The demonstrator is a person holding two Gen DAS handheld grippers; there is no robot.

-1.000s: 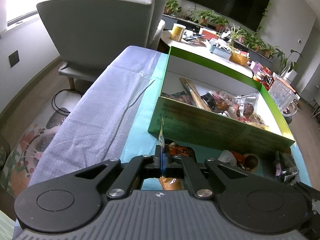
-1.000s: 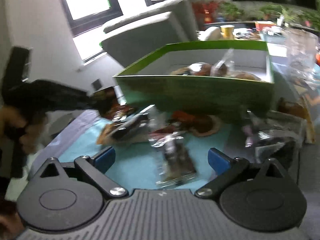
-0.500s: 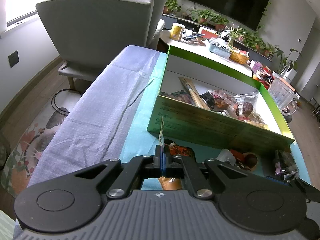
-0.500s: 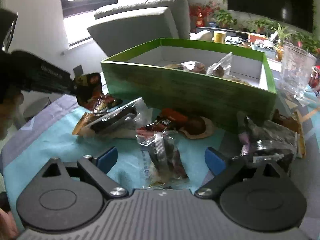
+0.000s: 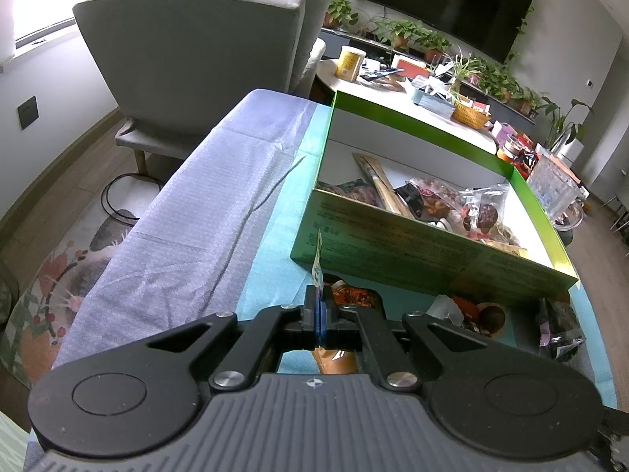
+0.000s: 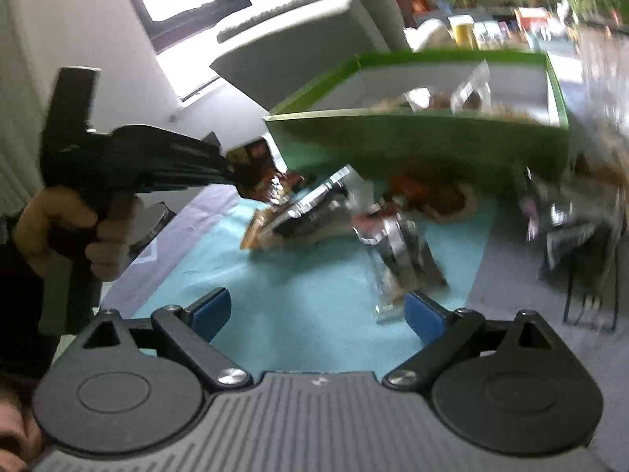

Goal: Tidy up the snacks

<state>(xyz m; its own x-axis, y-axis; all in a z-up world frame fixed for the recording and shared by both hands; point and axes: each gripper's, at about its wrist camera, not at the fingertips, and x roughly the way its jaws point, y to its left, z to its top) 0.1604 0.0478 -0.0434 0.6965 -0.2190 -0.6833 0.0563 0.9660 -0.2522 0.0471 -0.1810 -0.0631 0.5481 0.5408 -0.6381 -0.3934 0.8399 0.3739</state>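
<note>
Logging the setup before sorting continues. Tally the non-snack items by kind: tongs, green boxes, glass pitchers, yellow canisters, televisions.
Tongs: 2 (left tongs shut on a snack packet, right tongs open)
Green box: 1
Glass pitcher: 1
Yellow canister: 1
Television: 1
Total: 6

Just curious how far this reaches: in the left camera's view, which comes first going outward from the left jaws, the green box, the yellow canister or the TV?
1. Green box, just ahead, slightly right.
2. Yellow canister, on the white table behind the box.
3. TV, on the far wall.
</note>
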